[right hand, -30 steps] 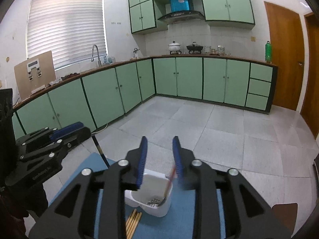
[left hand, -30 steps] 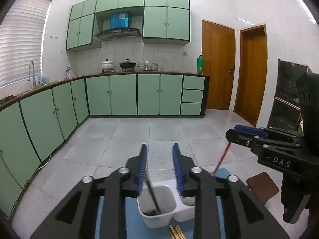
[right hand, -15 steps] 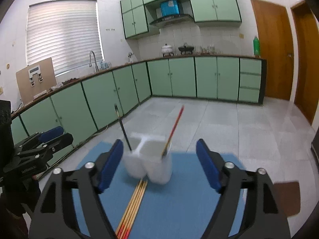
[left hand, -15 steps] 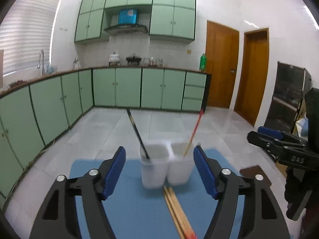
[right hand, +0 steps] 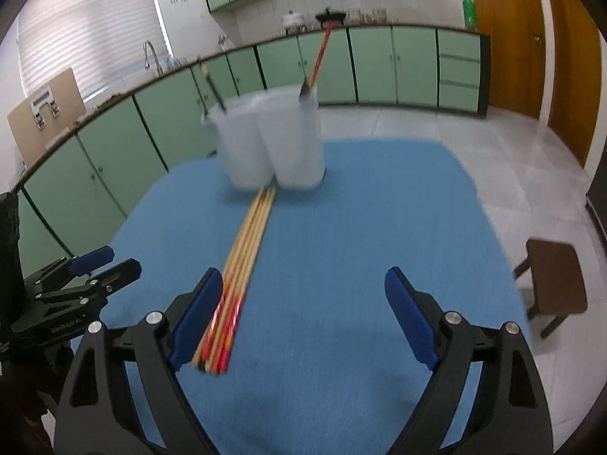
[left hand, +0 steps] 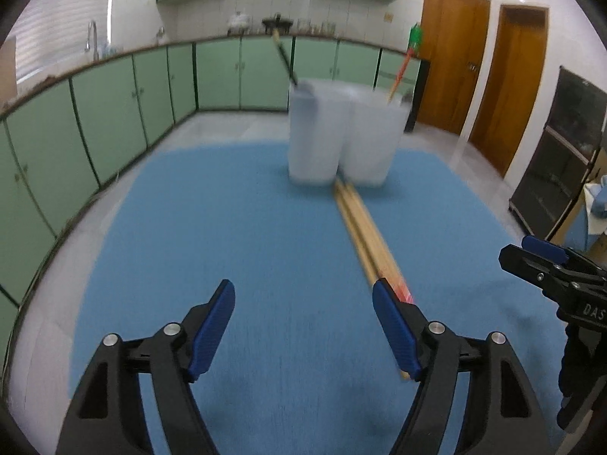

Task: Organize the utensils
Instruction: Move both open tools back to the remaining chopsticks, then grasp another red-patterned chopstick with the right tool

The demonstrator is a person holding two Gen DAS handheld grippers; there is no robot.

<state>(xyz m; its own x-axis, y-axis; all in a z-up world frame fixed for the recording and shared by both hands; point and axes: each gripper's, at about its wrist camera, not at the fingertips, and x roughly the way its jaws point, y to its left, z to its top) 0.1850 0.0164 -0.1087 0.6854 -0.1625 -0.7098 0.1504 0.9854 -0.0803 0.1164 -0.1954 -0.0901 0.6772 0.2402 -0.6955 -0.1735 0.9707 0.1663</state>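
Observation:
A white two-compartment holder (left hand: 341, 132) (right hand: 271, 140) stands at the far side of the blue mat (left hand: 265, 246) (right hand: 341, 246). A black chopstick (left hand: 283, 57) (right hand: 213, 89) leans in its left compartment, a red one (left hand: 400, 72) (right hand: 318, 58) in its right. A bundle of several wooden chopsticks with red ends (left hand: 366, 235) (right hand: 242, 254) lies on the mat in front of the holder. My left gripper (left hand: 303, 326) is open and empty, low over the mat, the bundle's near end by its right finger. My right gripper (right hand: 303, 311) is open and empty, the bundle's red ends by its left finger.
The mat covers a table with its edges on all sides. A small brown stool (right hand: 554, 280) stands on the tiled floor to the right. Green kitchen cabinets (left hand: 114, 106) line the left and back walls. A dark shelf unit (left hand: 557, 159) stands at the right.
Both grippers let go of their chopsticks in the holder, opened wide, then pulled back and came down low over the mat. The holder now looks farther off.

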